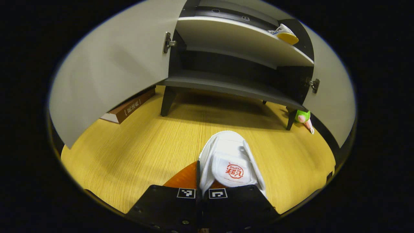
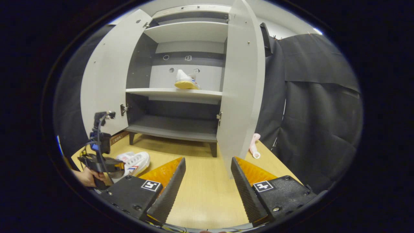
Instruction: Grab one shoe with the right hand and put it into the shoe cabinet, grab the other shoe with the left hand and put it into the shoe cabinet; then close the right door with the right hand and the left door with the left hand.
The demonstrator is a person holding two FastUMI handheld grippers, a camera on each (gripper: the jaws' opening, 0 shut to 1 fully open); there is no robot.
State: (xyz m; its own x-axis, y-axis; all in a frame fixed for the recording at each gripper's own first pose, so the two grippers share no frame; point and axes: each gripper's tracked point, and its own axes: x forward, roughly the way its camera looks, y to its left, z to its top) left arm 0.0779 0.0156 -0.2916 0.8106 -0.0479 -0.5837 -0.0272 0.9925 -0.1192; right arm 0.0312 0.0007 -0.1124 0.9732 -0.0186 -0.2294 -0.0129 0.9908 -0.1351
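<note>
One white canvas shoe with a yellow sole [image 2: 186, 81] sits on the grey cabinet's [image 2: 181, 94] middle shelf, the left claw [image 1: 202, 194] pinches the second white shoe [image 1: 228, 161] on the wooden surface [image 1: 129, 155], the right claw [image 2: 207, 181] is spread empty, and both doors remain open.

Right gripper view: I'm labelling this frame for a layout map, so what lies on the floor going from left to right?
Left gripper held by a hand → white shoe on the wooden floor → cabinet leg → open right door → pink toy.
</note>
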